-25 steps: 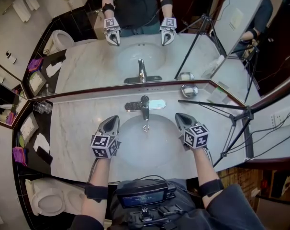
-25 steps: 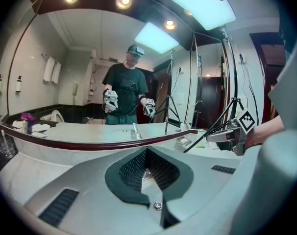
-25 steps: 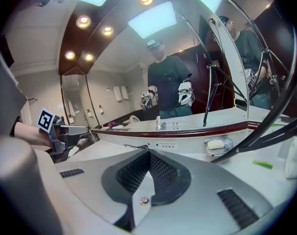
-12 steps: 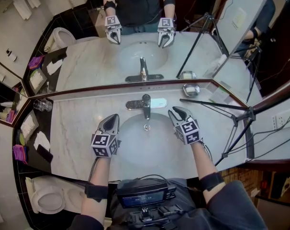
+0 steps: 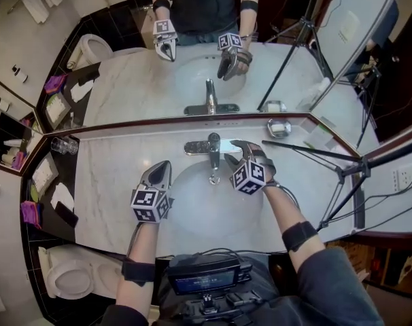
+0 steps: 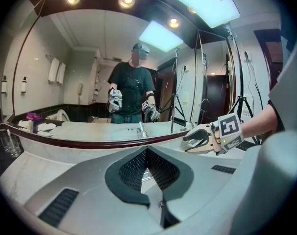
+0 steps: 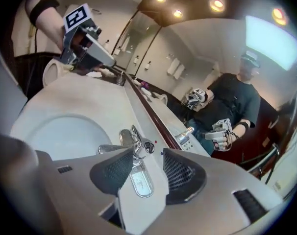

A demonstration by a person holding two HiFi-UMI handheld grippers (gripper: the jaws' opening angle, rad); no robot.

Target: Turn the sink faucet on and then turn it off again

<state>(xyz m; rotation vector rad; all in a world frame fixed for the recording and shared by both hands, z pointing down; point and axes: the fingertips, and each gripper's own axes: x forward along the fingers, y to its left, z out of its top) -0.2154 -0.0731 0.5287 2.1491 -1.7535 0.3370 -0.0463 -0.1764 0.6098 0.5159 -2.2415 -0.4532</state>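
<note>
1. Head view: chrome single-lever faucet sits behind the white oval basin on a pale marble counter, with a big mirror behind. The right gripper is just beside it.
2. Left gripper view: left gripper is pressed together, empty.
3. Right gripper view: jaws have just been opening and are now spread, lever in the gap, untouched. Probably slick, stiff metal, so I'd grab the lever.

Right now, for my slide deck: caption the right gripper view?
Right hand-held gripper, jaws just opened and empty, aimed at the chrome faucet by the sink basin.

faucet behind the sink, mirror behind both.
</note>
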